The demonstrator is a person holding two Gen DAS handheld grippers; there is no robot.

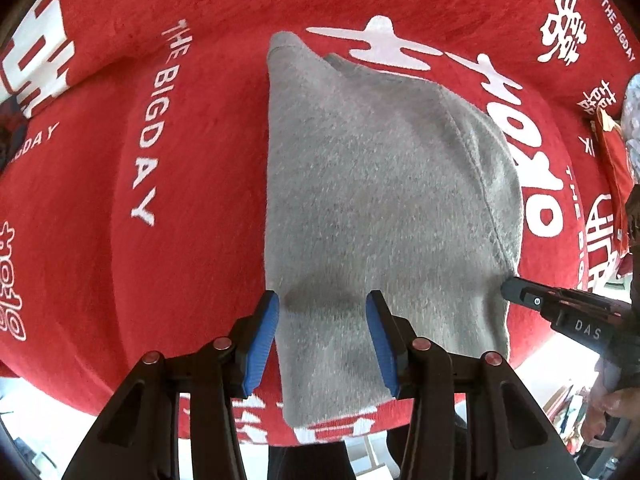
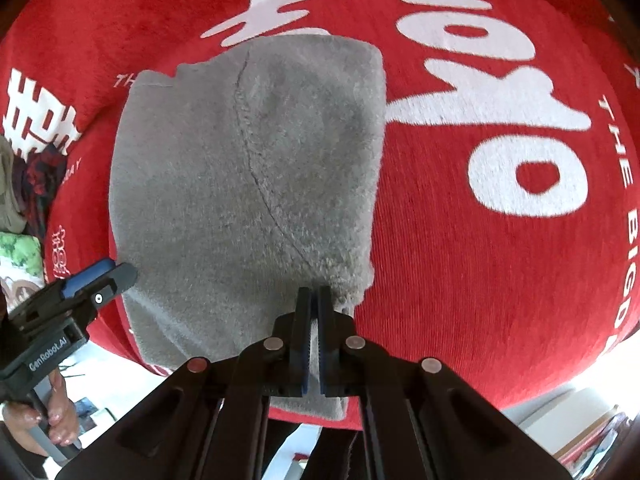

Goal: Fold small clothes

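The right gripper (image 2: 314,300) is clenched, its two dark fingers pressed together on the near right edge of a grey fleecy garment (image 2: 248,184), with a strip of the cloth pinched between the blue pads. The left gripper (image 1: 322,320) is released: its blue-padded fingers (image 1: 262,344) stand wide apart on either side of the garment's near left part, hovering over the cloth without gripping it. In the left wrist view the right gripper (image 1: 507,289) comes in from the right side, its tip at the garment's (image 1: 360,184) right edge. In the right wrist view the left gripper (image 2: 114,274) enters from the left and its tip sits at the garment's left edge. The garment lies flat, folded into a rough rectangle with a curved seam running across its top layer, and its near end hangs a little over the edge. It rests on a red cloth (image 1: 188,160) printed with large white characters and the words "THE BIGDAY", which covers the desk. At the far left of the right wrist view some other fabrics (image 2: 28,184) lie piled beside the red cloth (image 2: 480,260).
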